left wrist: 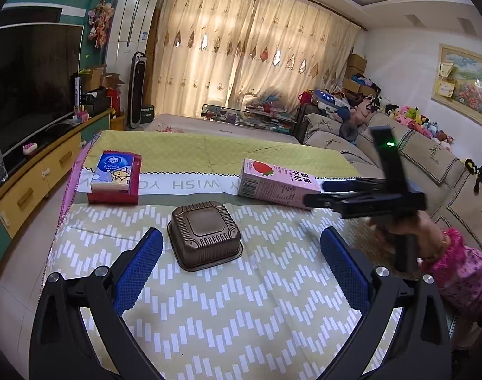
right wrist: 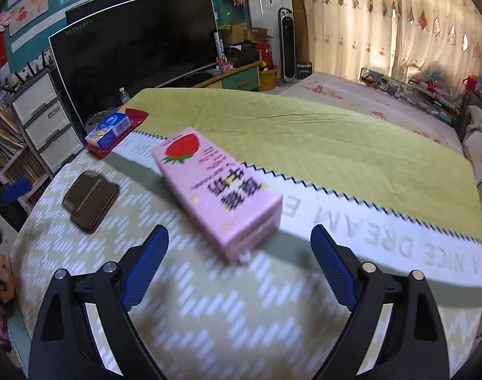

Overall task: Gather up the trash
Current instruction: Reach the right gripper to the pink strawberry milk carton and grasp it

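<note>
A pink strawberry milk carton (left wrist: 272, 183) (right wrist: 215, 186) lies flat on the patterned tablecloth (left wrist: 241, 300). My right gripper (right wrist: 239, 232) (left wrist: 315, 193) stands open, with the carton's near end just ahead of its blue pads and untouched. A brown plastic tray (left wrist: 206, 234) (right wrist: 90, 199) lies upside down to the carton's left. My left gripper (left wrist: 241, 236) is open too. The tray sits just beyond its fingertips, closer to the left one, with a gap on both sides. One blue pad of the left fingers (right wrist: 16, 188) shows at the edge of the right wrist view.
A tissue pack on a red tray (left wrist: 114, 174) (right wrist: 109, 128) rests at the far left of the table. A person's hand (left wrist: 408, 224) in a pink sleeve holds the right gripper. A sofa (left wrist: 415, 158) runs along the right, and a TV cabinet (left wrist: 35, 177) along the left.
</note>
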`<state>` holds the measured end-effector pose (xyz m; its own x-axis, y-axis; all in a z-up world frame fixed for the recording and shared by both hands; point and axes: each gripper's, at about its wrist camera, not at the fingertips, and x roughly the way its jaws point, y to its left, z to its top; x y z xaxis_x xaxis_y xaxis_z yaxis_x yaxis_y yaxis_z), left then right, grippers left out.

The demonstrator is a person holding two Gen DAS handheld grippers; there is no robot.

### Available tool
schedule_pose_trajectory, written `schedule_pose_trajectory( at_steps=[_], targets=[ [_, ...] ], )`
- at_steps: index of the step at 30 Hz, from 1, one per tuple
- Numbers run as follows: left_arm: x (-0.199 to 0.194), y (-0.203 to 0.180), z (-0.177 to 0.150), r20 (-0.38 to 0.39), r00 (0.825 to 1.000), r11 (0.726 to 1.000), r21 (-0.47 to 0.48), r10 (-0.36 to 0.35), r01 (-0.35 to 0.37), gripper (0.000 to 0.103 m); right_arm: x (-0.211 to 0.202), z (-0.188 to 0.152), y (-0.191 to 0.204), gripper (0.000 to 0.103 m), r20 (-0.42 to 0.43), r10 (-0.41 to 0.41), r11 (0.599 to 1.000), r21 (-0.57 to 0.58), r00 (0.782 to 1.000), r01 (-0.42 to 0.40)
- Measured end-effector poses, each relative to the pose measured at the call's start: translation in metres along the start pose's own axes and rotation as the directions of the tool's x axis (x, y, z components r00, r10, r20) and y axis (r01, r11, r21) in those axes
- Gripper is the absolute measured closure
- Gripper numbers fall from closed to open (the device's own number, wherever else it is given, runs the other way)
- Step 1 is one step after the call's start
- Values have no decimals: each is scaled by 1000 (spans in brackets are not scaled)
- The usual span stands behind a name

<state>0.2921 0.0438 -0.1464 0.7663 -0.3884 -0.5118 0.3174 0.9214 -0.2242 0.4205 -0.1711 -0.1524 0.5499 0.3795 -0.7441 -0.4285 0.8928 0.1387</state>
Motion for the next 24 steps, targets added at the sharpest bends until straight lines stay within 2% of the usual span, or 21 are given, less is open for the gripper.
schedule_pose_trajectory(
  at_steps=[10,19,21,22,23,24],
  targets=[
    [0,6,-1,10,1000,999,-31,-6,7,5,29,25,6,17,-31,59,997,-49,998,-60],
    [0,9,-1,14,1000,999,-44,-2,3,5,15,7,36,25,-25,64,991,-114,998,-67],
    [0,8,-1,14,1000,999,-35,4,-4,5,16,7,42,30,-21,68,991,-117,997,-71],
    [0,8,-2,14,1000,999,-32,6,-6,5,17,7,44,36,-23,64,991,-119,998,-66],
    [0,8,-2,13,1000,1000,-29,10,-10,5,19,7,46,49,-27,56,991,-121,998,-59],
    [0,8,-2,12,1000,1000,-28,13,-13,5,21,8,48,54,-38,45,992,-118,998,-49]
  ],
)
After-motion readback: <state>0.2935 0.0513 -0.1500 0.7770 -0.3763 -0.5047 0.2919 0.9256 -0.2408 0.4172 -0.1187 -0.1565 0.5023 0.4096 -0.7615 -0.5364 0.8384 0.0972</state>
